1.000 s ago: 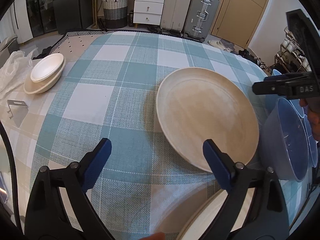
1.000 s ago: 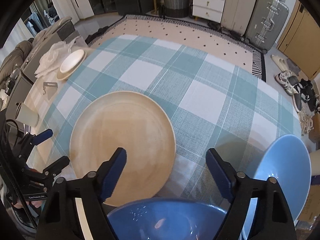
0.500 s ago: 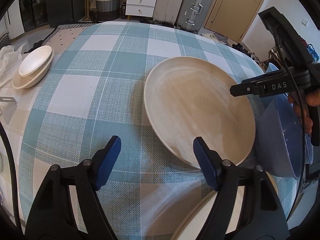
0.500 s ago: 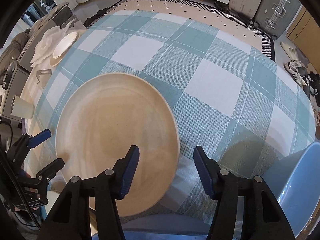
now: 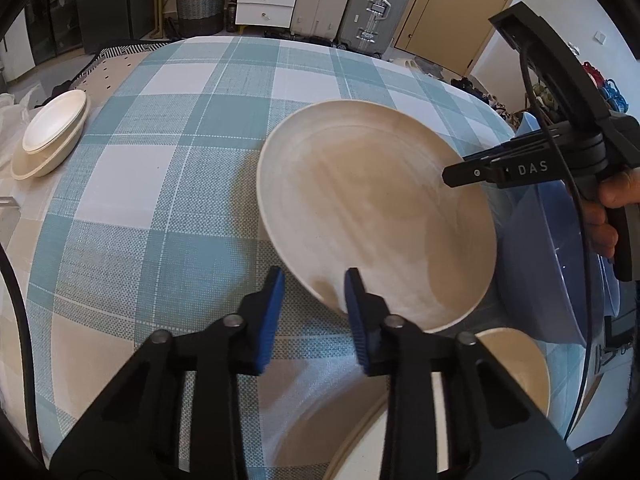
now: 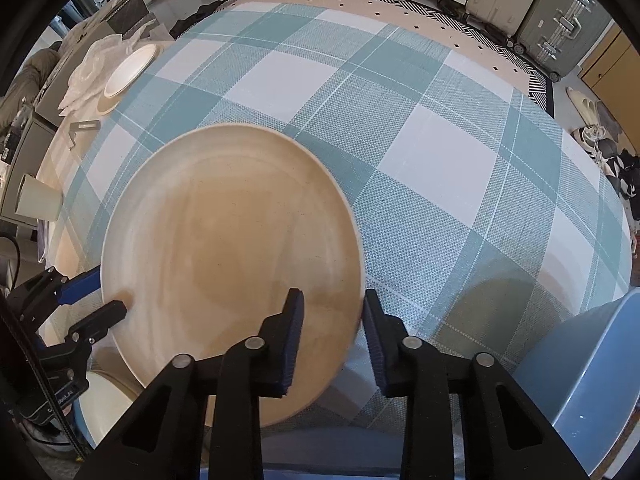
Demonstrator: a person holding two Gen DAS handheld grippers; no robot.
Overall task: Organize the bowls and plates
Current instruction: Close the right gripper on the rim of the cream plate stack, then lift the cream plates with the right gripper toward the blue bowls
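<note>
A large cream plate [image 5: 376, 216] lies on the checked tablecloth [image 5: 168, 184]; it also shows in the right wrist view [image 6: 224, 264]. My left gripper [image 5: 314, 284] straddles its near rim, jaws narrowed but with a gap. My right gripper [image 6: 332, 308] straddles the opposite rim, jaws also narrowed, still apart. A blue bowl [image 5: 560, 264] sits beside the plate. Another cream dish [image 5: 508, 368] lies near the table edge. Stacked white bowls [image 5: 48, 136] sit far left.
A second blue bowl [image 6: 592, 376] is at the right edge. A white cup [image 6: 38, 200] and a metal bracket [image 6: 82, 128] lie at the table's left side. Suitcases [image 5: 360, 4], a drawer unit and a basket stand on the floor beyond.
Both grippers have moved in onto the large plate's rim from opposite sides and their jaws have narrowed a lot.
</note>
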